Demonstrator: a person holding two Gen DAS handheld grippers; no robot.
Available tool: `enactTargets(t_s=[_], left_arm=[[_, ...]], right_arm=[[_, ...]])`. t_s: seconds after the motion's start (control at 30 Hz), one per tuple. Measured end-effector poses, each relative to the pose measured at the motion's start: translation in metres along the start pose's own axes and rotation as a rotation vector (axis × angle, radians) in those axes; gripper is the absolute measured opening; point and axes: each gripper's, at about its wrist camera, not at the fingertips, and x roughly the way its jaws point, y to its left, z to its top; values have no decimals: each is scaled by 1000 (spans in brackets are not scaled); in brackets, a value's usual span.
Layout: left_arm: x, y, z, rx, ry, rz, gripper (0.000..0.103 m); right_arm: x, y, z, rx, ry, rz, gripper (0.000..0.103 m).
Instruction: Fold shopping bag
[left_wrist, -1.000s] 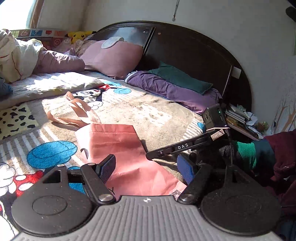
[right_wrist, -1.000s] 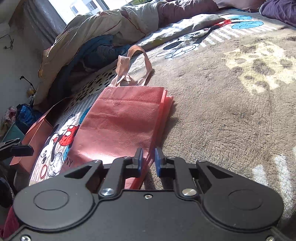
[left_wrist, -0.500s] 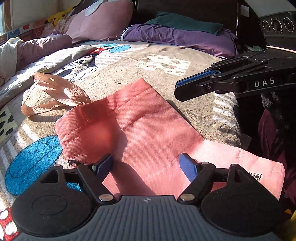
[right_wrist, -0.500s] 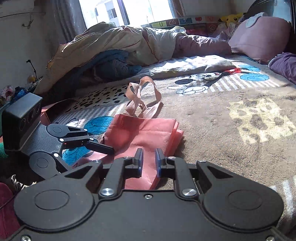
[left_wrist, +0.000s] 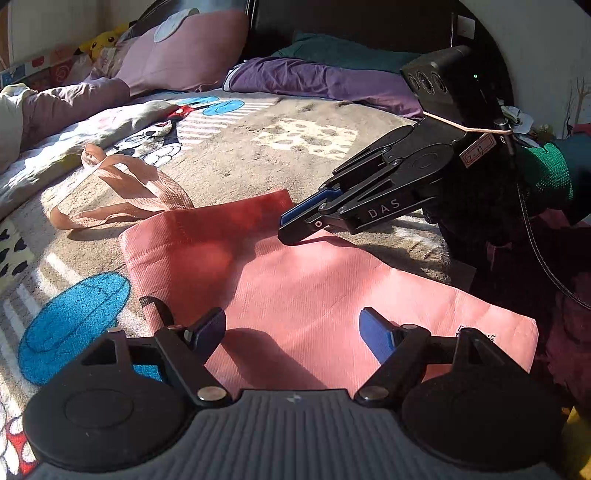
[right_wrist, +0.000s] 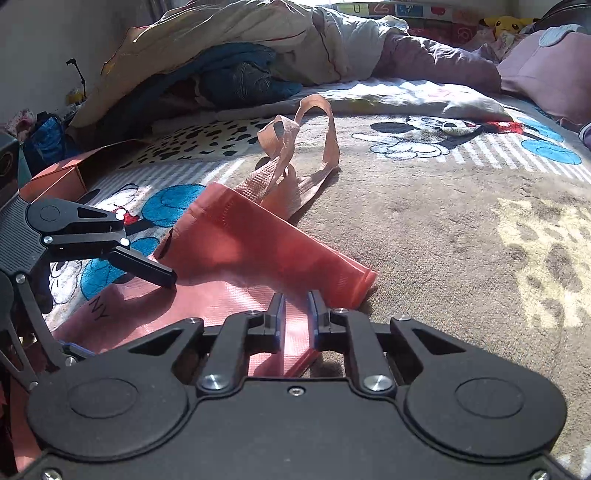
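Note:
A pink shopping bag (left_wrist: 295, 280) lies flat on the bed blanket, its tan handles (left_wrist: 122, 195) spread at the far left. My left gripper (left_wrist: 293, 328) is open, low over the bag's near edge, holding nothing. My right gripper (right_wrist: 295, 314) is nearly shut with a narrow gap, its tips over the bag's right edge (right_wrist: 288, 266); it also shows from the side in the left wrist view (left_wrist: 295, 225). The bag's handles (right_wrist: 295, 155) stand up beyond it. The left gripper's finger (right_wrist: 140, 266) shows at the left of the right wrist view.
The bed has a cartoon-print blanket (left_wrist: 303, 155). Pink and purple pillows (left_wrist: 184, 51) lie at the dark headboard. A heap of bedding (right_wrist: 240, 48) lies at the far side. An orange box (right_wrist: 62, 173) sits at the bed's left edge.
My right gripper has dropped down to the bag's right edge. My left gripper stays open and has moved a little closer over the bag.

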Motion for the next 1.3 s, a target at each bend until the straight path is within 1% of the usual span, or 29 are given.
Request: enactTargets(t_s=[0.1, 0.17, 0.2, 0.23, 0.27, 0.37, 0.43, 0.47, 0.5, 0.53, 0.63, 0.67, 0.7, 0.73, 0.77, 0.83, 0.87, 0.9, 0.93, 1.03, 1.07, 1.1, 1.13, 1.17, 1.2, 1.27, 1.3], left_arm=[[-42, -23, -16, 107, -86, -3, 79], [-56, -40, -27, 197, -94, -20, 79], [-62, -52, -35, 275, -81, -35, 79], [-63, -65, -44, 363, -58, -24, 79], [-62, -80, -53, 471, -19, 6, 79], [-46, -109, -71, 705, 40, 100, 79], [-38, -115, -75, 754, 56, 129, 65], [-34, -116, -74, 764, 65, 143, 45], [-31, -114, -70, 742, 76, 152, 34], [-28, -113, -66, 733, 86, 163, 33], [-17, -116, -66, 773, 120, 184, 30], [-14, -118, -65, 772, 120, 192, 28], [-13, -117, -62, 742, 111, 208, 24], [-18, -110, -54, 641, 75, 243, 20], [-25, -101, -48, 542, 35, 280, 17], [-38, -88, -42, 429, -15, 357, 14], [-48, -77, -36, 334, -58, 402, 13], [-55, -74, -32, 303, -79, 452, 12], [-58, -74, -29, 301, -76, 492, 12], [-51, -82, -21, 301, -18, 529, 11], [-44, -88, -19, 318, 13, 521, 11], [-29, -98, -22, 366, 64, 475, 11], [-17, -106, -25, 408, 103, 444, 11], [-7, -114, -27, 439, 134, 418, 11], [-4, -118, -29, 447, 145, 407, 11], [1, -125, -28, 464, 161, 393, 11], [3, -128, -27, 472, 167, 387, 11]], right_arm=[[2, 0, 1, -3, 10, 8, 10], [2, 2, 0, -10, 8, 7, 10], [2, 2, -1, -13, 6, 6, 10], [2, 3, -1, -15, 5, 3, 10], [2, 4, -2, -18, 4, 1, 10], [2, 6, -3, -18, -6, -11, 10], [1, 9, -5, -18, -16, -28, 10], [1, 9, -6, -17, -23, -36, 10], [0, 10, -6, -15, -29, -42, 10], [0, 10, -7, -12, -34, -46, 10], [-2, 12, -9, -3, -53, -57, 11], [-3, 11, -10, 6, -62, -58, 11], [-4, 11, -11, 18, -69, -56, 11], [-5, 10, -9, 33, -71, -56, 11], [-5, 8, -6, 50, -69, -56, 14], [-2, 7, 7, 61, -67, -46, 17], [2, 8, 17, 44, -67, -35, 17], [7, 10, 27, 17, -67, -25, 17], [11, 13, 38, -17, -70, -21, 17], [22, 27, 61, -113, -84, 2, 19], [26, 31, 64, -150, -72, -5, 20], [33, 35, 62, -197, -28, -10, 21], [42, 38, 56, -240, 39, -15, 24], [44, 40, 49, -281, 61, -24, 25], [39, 41, 44, -299, 48, -28, 26], [26, 39, 37, -275, 38, -25, 27], [18, 42, 31, -296, 33, -11, 27]])
